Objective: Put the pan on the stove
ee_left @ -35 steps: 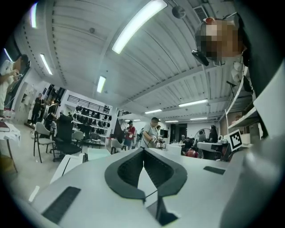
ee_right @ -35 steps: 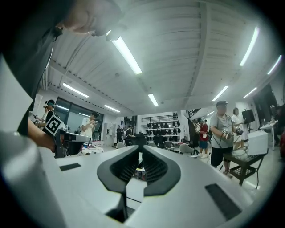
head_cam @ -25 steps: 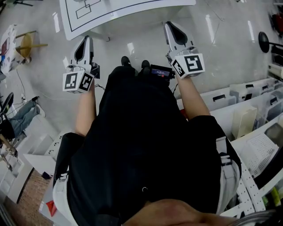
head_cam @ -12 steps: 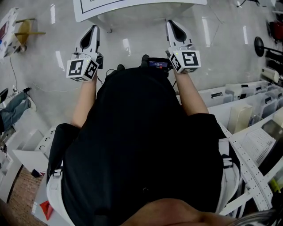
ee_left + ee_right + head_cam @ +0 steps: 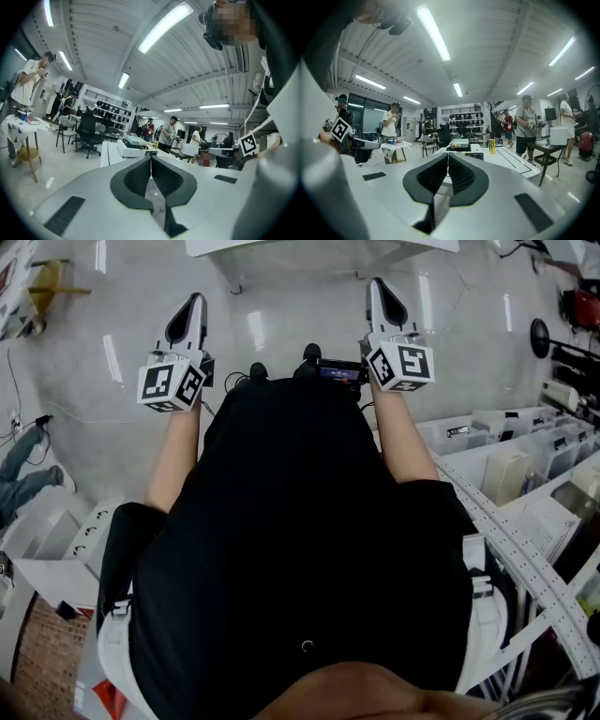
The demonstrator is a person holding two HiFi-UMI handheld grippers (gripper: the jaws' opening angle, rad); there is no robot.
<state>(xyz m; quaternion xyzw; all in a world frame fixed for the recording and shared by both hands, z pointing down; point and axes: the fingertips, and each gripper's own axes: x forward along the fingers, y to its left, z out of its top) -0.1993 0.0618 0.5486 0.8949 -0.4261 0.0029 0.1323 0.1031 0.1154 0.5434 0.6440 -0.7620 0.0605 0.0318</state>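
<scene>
Stands just short of the desk (image 5: 281, 246), holding the left gripper (image 5: 196, 301) and the right gripper (image 5: 378, 285) out ahead, each with jaws pressed together on nothing. Cannot find the pan in any view. Makes out only a low boxy unit (image 5: 459, 142), perhaps the stove, toward the desk's far edge, with a yellow bottle (image 5: 492, 145) near it. Expect a rigid, fairly heavy, smooth pan, apt to tip; better clamped on the handle close to the bowl.

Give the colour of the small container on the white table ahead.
Yellow. The small container on the white table shows best in the right gripper view.
</scene>
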